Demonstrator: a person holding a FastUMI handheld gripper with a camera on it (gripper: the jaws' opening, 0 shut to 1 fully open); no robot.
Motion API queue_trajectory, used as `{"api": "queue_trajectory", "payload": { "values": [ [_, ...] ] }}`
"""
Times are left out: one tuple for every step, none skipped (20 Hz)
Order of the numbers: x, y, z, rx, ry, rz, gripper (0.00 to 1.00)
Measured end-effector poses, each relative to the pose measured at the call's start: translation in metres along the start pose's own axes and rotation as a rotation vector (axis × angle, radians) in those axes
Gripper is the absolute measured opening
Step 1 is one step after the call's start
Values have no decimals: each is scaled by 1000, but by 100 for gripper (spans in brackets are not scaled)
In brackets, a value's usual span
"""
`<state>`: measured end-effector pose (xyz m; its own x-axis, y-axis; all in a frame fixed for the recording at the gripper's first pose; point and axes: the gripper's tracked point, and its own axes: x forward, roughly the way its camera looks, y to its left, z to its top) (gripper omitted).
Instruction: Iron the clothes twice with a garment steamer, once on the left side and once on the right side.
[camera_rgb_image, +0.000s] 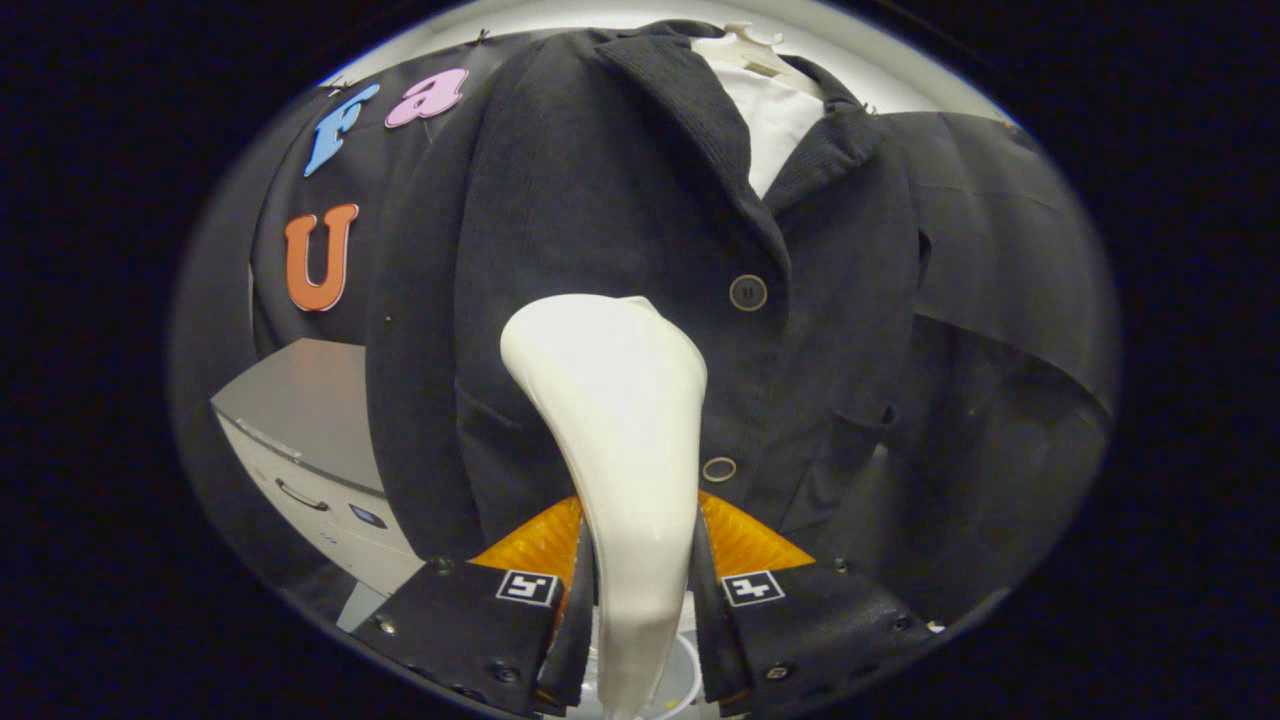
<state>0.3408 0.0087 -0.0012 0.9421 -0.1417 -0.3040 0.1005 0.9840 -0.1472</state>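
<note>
A dark corduroy jacket (620, 200) hangs on a white hanger (755, 45) over a white shirt (775, 125), straight ahead of me. A white garment steamer (615, 420) rises between the fingers of my gripper (640, 585), which is shut on its handle. The steamer's wide head sits against or just in front of the jacket's left front panel, beside the upper button (748, 292) and above the lower button (719, 469). Whether the head touches the cloth I cannot tell.
A grey-white cabinet (300, 440) with a handle stands low to the left of the jacket. Black cloth wall hangs behind and to both sides of the garment. A round white base (685, 685) shows below the steamer handle.
</note>
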Motion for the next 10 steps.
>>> {"api": "queue_trajectory", "payload": {
  "values": [
    [2,1,-7,4,7,3,46],
    [2,2,-22,5,17,7,46],
    [0,2,-32,7,27,8,46],
    [1,3,-38,7,35,8,46],
    [3,5,-45,2,42,8,46],
    [5,6,-51,-10,50,4,46],
    [5,8,-57,-17,57,0,46],
    [7,9,-64,-21,66,-5,46],
    [9,10,-71,-22,79,-8,46],
    [10,12,-81,-24,97,-12,46]
  ]
}}
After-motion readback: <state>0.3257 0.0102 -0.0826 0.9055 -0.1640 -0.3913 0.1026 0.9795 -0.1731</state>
